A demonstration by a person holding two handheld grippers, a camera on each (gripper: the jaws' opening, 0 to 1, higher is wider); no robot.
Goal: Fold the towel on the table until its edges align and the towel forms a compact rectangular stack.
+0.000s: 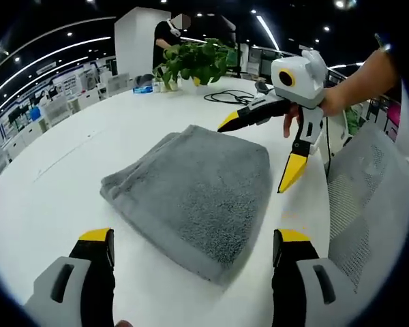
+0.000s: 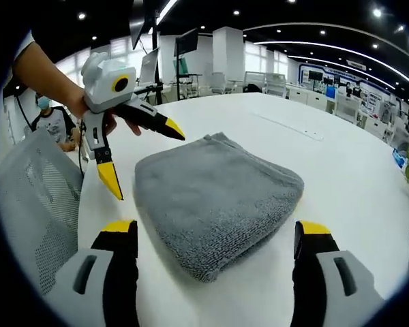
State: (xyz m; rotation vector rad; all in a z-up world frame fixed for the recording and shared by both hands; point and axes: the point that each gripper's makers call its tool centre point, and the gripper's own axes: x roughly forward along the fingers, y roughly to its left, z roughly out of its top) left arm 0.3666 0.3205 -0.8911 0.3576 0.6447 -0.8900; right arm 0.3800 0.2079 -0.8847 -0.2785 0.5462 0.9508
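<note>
Folded towel (image 1: pixel 194 194) on the white table (image 1: pixel 68 184), a claw on either side of it.

Left claw (image 1: pixel 194 248) has its jaws spread wide, the towel just ahead between the tips. Right claw (image 2: pixel 218 238) is likewise spread, the towel just beyond it. Neither holds anything. A potted plant (image 1: pixel 194 61) stands well beyond the towel; a mesh chair (image 2: pixel 34 197) is beside the table.

the towel (image 1: pixel 198 191) is thick grey terry cloth, matt and nubby. the table (image 1: pixel 61 184) looks smooth, white, faintly glossy.
</note>
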